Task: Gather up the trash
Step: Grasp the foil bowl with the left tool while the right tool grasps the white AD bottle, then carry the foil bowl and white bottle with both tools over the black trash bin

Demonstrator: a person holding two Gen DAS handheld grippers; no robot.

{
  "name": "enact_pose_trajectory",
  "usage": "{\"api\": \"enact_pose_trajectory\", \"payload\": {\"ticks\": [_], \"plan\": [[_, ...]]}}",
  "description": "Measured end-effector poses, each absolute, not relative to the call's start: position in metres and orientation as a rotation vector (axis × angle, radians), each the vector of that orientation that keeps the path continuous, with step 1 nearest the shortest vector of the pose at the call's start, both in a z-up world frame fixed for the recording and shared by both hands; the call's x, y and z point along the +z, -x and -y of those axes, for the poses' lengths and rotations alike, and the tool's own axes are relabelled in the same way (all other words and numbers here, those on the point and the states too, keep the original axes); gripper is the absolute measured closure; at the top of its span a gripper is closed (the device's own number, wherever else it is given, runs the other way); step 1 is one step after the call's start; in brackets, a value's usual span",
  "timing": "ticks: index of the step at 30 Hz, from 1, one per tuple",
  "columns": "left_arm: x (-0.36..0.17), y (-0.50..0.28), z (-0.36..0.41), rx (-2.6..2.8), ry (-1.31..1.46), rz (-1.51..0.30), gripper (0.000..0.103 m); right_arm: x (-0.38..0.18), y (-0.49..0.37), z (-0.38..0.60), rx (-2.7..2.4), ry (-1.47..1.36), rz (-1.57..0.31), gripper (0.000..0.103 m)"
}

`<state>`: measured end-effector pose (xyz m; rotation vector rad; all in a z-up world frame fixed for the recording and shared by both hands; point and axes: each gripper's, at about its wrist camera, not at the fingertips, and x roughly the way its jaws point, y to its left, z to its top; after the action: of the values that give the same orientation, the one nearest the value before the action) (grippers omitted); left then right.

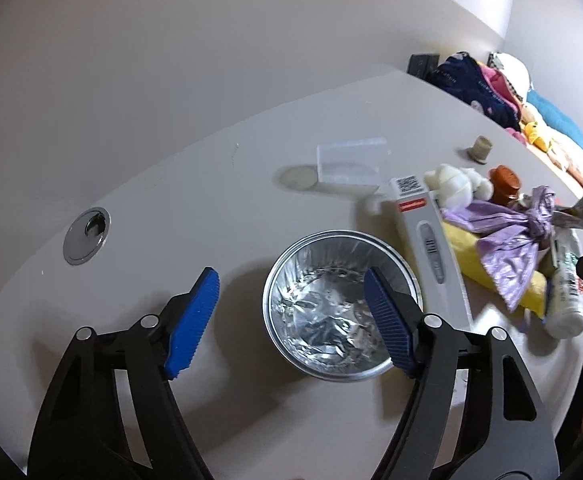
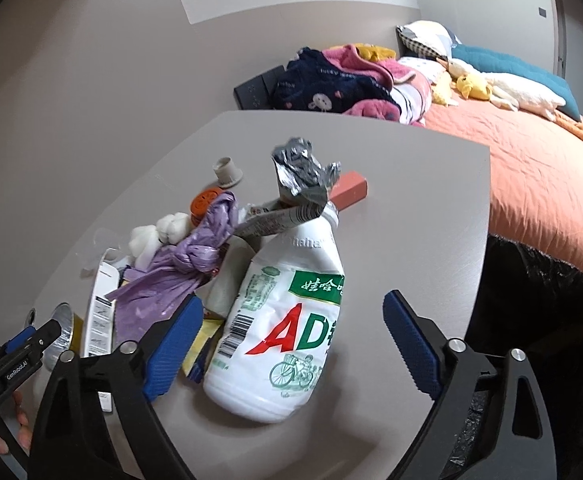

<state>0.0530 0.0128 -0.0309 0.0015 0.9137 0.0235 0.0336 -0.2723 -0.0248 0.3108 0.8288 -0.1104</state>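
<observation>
A small silver metal bin [image 1: 341,304] stands on the grey table; it holds crinkled clear or foil material. My left gripper [image 1: 291,320] is open above its left rim, one finger over the bin. A trash pile lies right of the bin: a white AD bottle [image 2: 279,328] on its side, a knotted purple bag [image 2: 179,276], a crumpled foil wrapper [image 2: 303,176], a white box [image 1: 431,256], a yellow wrapper [image 1: 471,260]. My right gripper [image 2: 291,344] is open around the bottle, without touching it.
A white plush toy [image 1: 455,184], an orange cap [image 2: 205,200], a grey plug [image 2: 225,170], a red block [image 2: 351,190] and a clear plastic box [image 1: 349,164] lie on the table. A cable grommet [image 1: 86,236] sits at left. A bed with clothes [image 2: 531,168] lies beyond.
</observation>
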Motion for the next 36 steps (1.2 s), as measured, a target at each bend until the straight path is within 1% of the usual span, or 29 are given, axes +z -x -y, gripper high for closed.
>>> {"api": "enact_pose_trajectory", "payload": {"ticks": [1,3,5,6,11,12,13,14,15,16,17,18,19,20,27,36], "plan": [[-0.034,-0.055,-0.014,0.028,-0.002,-0.921,0.035,-0.027,-0.036,0.273,-0.115,-0.314,-0.835,0.023],[-0.04,-0.06,-0.015,0.037,-0.004,-0.945,0.038,-0.033,-0.041,0.273,-0.121,-0.319,-0.855,0.033],[-0.046,-0.064,-0.017,0.04,-0.006,-0.965,0.041,-0.039,-0.046,0.274,-0.114,-0.329,-0.871,0.034],[-0.05,-0.066,-0.018,0.034,-0.002,-0.976,0.046,-0.04,-0.047,0.273,-0.118,-0.323,-0.875,0.036],[-0.053,-0.067,-0.024,-0.009,0.055,-0.947,0.049,-0.048,-0.051,0.269,-0.106,-0.324,-0.885,0.038],[-0.053,-0.068,-0.024,-0.009,0.062,-0.945,0.051,-0.049,-0.051,0.269,-0.099,-0.33,-0.886,0.041],[-0.053,-0.069,-0.023,-0.011,0.059,-0.944,0.053,-0.049,-0.051,0.268,-0.093,-0.331,-0.885,0.048],[-0.053,-0.068,-0.022,-0.023,0.061,-0.943,0.06,-0.05,-0.05,0.267,-0.084,-0.336,-0.884,0.049],[-0.052,-0.068,-0.022,-0.03,0.066,-0.943,0.067,-0.05,-0.05,0.267,-0.08,-0.341,-0.884,0.054],[-0.052,-0.069,-0.019,-0.037,0.071,-0.946,0.069,-0.05,-0.049,0.266,-0.075,-0.344,-0.886,0.057],[-0.051,-0.07,-0.018,-0.041,0.076,-0.949,0.071,-0.051,-0.049,0.267,-0.063,-0.357,-0.887,0.057],[-0.05,-0.069,-0.019,-0.051,0.091,-0.948,0.077,-0.05,-0.048,0.267,-0.06,-0.365,-0.889,0.057],[-0.05,-0.071,-0.019,-0.059,0.104,-0.943,0.086,-0.05,-0.047,0.269,-0.051,-0.38,-0.888,0.057],[-0.05,-0.071,-0.02,-0.064,0.117,-0.945,0.093,-0.051,-0.046,0.27,-0.042,-0.396,-0.886,0.058],[-0.042,-0.065,-0.013,-0.108,0.123,-0.908,0.095,-0.044,-0.038,0.272,-0.023,-0.425,-0.866,0.058],[-0.017,-0.051,-0.004,-0.132,0.134,-0.854,0.095,-0.014,-0.02,0.284,-0.029,-0.428,-0.805,0.058]]}}
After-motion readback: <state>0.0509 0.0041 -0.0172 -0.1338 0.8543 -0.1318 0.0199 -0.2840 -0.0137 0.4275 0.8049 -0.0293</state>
